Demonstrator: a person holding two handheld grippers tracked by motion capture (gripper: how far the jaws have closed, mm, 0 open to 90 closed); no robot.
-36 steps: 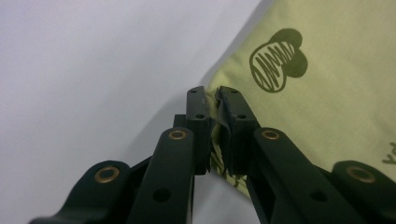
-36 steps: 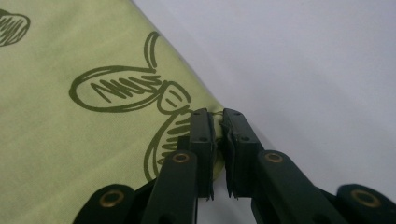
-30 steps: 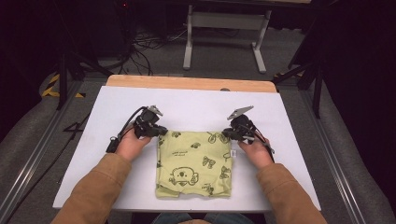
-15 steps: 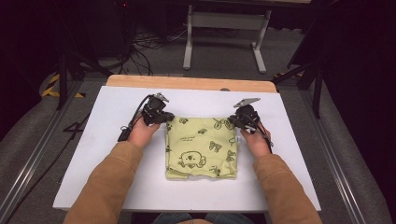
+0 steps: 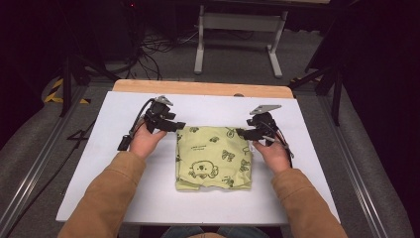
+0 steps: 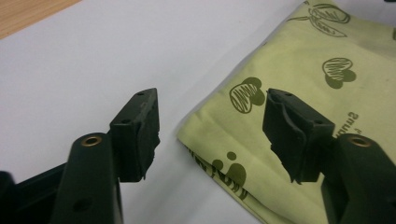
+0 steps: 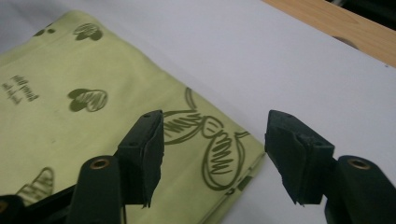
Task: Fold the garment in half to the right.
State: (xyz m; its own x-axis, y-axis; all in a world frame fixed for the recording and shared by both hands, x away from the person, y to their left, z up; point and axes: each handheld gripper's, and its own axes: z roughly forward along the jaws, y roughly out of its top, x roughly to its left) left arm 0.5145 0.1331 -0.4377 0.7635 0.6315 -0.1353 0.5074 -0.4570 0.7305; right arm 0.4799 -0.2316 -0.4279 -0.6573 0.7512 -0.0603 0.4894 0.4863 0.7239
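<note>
A soft, matte yellow-green cloth (image 5: pixel 214 157) printed with dark olive doodles lies folded into a rough square on the smooth white table (image 5: pixel 99 163), between the 2 claws. The left gripper (image 5: pixel 174 126) sits at the cloth's far-left corner, jaws having just opened and now spread, nothing pinched. The right gripper (image 5: pixel 243 133) sits at the far-right corner, its jaws likewise just opened and spread apart above the fabric. The left gripper view brings out the layered folded edge of the cloth (image 6: pixel 261 140) and the jaws' chipped rubber pads (image 6: pixel 289 135) (the high view loses both). The right gripper view shows the corner of the cloth (image 7: pixel 224 158) below the gap and a pale wooden strip (image 7: pixel 345 28) beyond the table.
</note>
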